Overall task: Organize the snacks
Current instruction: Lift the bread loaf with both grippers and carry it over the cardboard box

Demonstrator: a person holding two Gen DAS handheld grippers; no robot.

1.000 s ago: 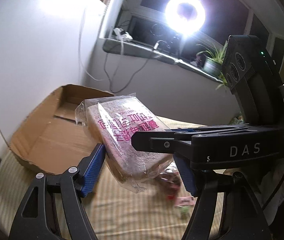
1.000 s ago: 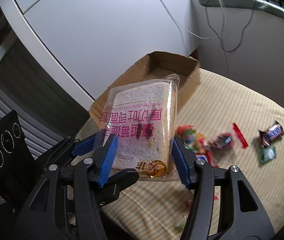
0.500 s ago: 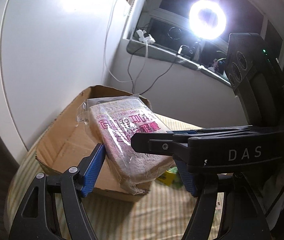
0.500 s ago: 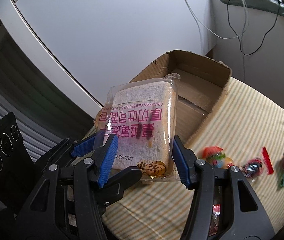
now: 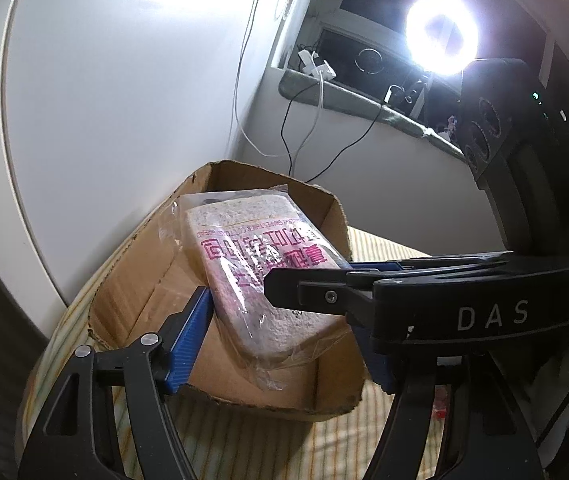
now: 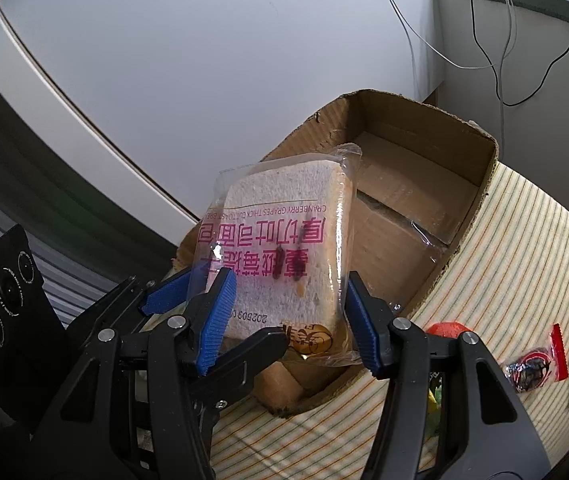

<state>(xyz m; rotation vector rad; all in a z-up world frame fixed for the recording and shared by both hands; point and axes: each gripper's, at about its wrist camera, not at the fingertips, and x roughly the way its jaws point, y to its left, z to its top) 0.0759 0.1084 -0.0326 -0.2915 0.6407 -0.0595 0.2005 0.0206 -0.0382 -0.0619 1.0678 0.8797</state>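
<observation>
Both grippers, left [image 5: 280,328] and right [image 6: 290,320], pinch the bagged bread [image 6: 284,252] over the box [image 6: 416,184]: light, squashy, slippery wrap, so hold its sides gently.

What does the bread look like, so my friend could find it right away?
Find the open cardboard box on the striped cloth. Above it, two grippers hold a clear bag of thick white bread. Unlike the small candies nearby, it is big, square and has pink writing.
</observation>
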